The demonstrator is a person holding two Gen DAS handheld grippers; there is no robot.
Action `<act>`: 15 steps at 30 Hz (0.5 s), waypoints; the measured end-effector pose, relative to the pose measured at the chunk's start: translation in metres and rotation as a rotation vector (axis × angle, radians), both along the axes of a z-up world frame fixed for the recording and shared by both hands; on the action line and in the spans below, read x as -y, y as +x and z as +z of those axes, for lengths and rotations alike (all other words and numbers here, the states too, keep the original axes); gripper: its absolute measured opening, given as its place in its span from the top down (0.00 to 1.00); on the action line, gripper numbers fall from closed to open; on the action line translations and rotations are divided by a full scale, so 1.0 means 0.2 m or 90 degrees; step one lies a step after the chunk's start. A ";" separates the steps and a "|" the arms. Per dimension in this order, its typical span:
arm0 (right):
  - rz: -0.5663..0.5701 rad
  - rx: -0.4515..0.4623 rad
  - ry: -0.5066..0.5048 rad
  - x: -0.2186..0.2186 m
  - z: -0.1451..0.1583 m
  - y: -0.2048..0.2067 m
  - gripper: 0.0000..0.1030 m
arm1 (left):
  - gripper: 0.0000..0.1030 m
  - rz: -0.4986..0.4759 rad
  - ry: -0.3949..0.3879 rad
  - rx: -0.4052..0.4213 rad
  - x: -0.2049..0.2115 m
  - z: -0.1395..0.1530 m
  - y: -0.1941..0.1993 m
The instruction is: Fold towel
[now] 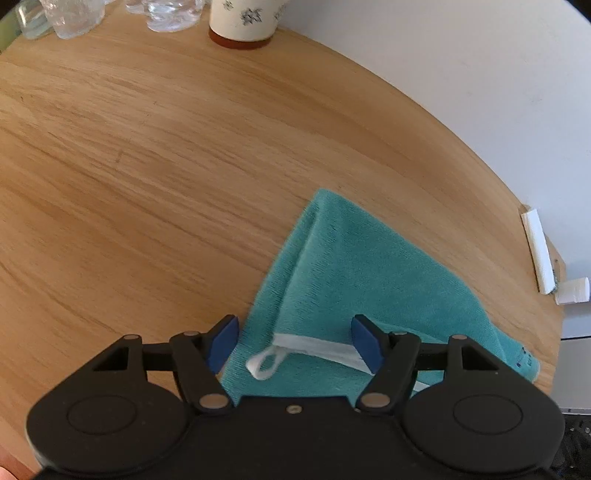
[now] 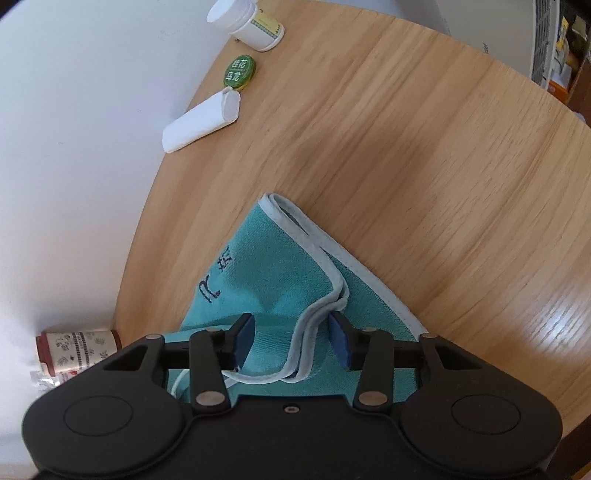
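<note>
On a round, pale wooden table [image 1: 155, 155], a teal terry-cloth towel with a pale bound hem [image 1: 354, 258] is lying already doubled over near the table's edge, while 2 black hand-held grippers with blue finger pads are hovering above it. The left gripper [image 1: 295, 341] is standing with its jaws apart, straddling the white hanging loop [image 1: 265, 363] and a strip of white trim, with nothing pinched between the pads. The right gripper [image 2: 291, 339] is likewise spread wide over the bunched hem cord [image 2: 317, 317] where several layers are overlapping beside dark embroidered lettering [image 2: 214, 284]; neither pad is showing a firm grip on the cloth.

By the look of it, the towel is light, soft and limp, so it is likely to sag and slide rather than hold a crease, and stacked layers may part if only the top one is caught. The bound hem and corners are offering the firmest purchase, being thicker than the pile; pinching all layers there together, 1 gripper per corner, seems the safer hold. The thin loop looks too flimsy for steering the fold.

Along the rim, a white lying tube [image 2: 201, 122], a green round cap [image 2: 240, 72], a white jar [image 2: 247, 24], a floral-printed paper cup [image 1: 245, 18] and clear glassware [image 1: 74, 16] are standing well apart from the cloth.
</note>
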State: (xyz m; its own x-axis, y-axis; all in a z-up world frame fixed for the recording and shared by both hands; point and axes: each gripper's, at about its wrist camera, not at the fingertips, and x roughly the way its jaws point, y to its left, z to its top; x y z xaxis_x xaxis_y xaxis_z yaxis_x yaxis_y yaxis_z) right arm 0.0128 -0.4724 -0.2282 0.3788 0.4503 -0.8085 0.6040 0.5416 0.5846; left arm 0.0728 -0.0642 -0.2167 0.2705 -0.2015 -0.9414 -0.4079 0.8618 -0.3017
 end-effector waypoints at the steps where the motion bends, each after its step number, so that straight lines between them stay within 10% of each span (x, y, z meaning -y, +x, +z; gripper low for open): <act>1: 0.003 -0.002 0.004 0.00 -0.01 0.00 0.55 | 0.40 -0.003 0.005 0.003 0.00 0.01 0.00; 15: 0.065 0.022 -0.022 0.01 -0.03 0.02 0.56 | 0.64 -0.008 0.025 0.015 0.02 0.02 0.02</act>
State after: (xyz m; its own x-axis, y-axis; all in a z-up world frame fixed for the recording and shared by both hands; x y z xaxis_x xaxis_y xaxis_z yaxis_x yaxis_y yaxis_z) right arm 0.0163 -0.4749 -0.2343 0.3597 0.4607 -0.8114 0.5247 0.6192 0.5842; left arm 0.0761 -0.0688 -0.2122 0.2900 -0.1680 -0.9422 -0.3908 0.8779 -0.2768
